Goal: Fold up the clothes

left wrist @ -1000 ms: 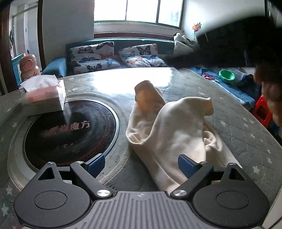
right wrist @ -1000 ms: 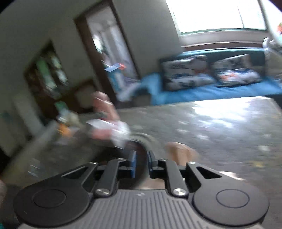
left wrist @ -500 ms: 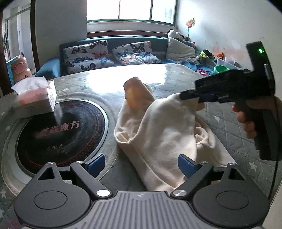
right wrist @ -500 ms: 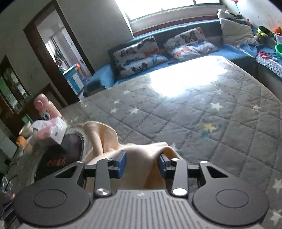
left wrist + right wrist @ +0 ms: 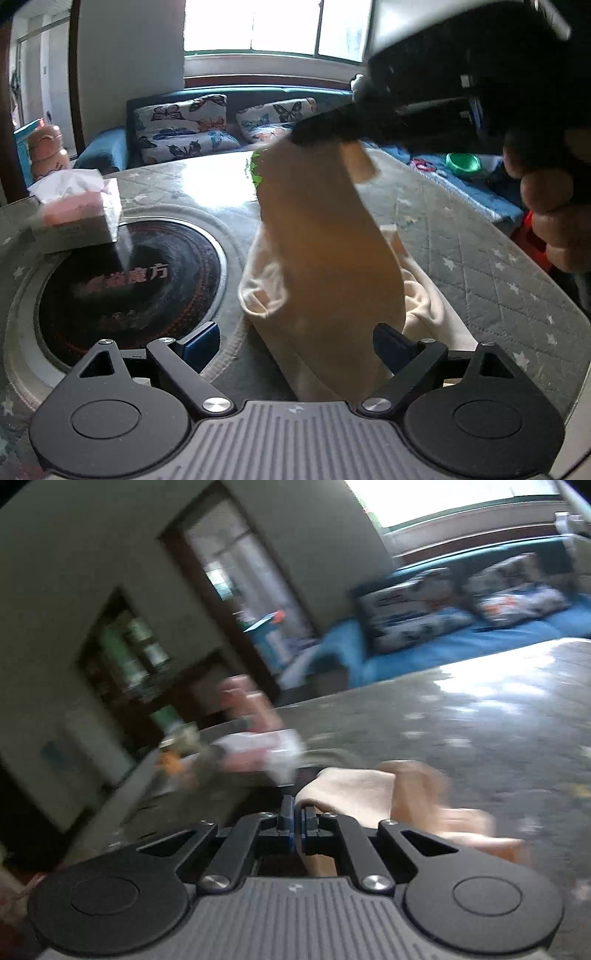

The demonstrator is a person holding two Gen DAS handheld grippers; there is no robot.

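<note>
Your left gripper point(image 5: 295, 341) is spread wide, nothing between the blue pads; it sits low at the near edge of the grey quilted star-print table cover point(image 5: 476, 258). The cream fabric garment point(image 5: 332, 266) lies directly ahead of it: its lower part is bunched on the cover, its upper part lifted into a hanging fold.

Your right gripper point(image 5: 297, 821) is clenched on an edge of that garment point(image 5: 354, 790), pads nearly touching with cloth pinched between. From the left wrist view it hangs above the table, upper right, held in your right hand point(image 5: 546, 199), cloth draping down from its tip.

Left of the garment is a round black glass hob plate point(image 5: 122, 280), set flush in the table, garment edge just beside its rim. The white tissue box with pink panel point(image 5: 77, 218) stands at the plate's far left, a tissue sticking out of the top.

Open cover to the right of the garment and beyond it, up to the far table edge.

Farther back: a teal sofa point(image 5: 107, 155) with butterfly-print cushions point(image 5: 184, 125), and a green plastic bowl point(image 5: 463, 162) at right; contents not visible. Right wrist view is motion-blurred.
</note>
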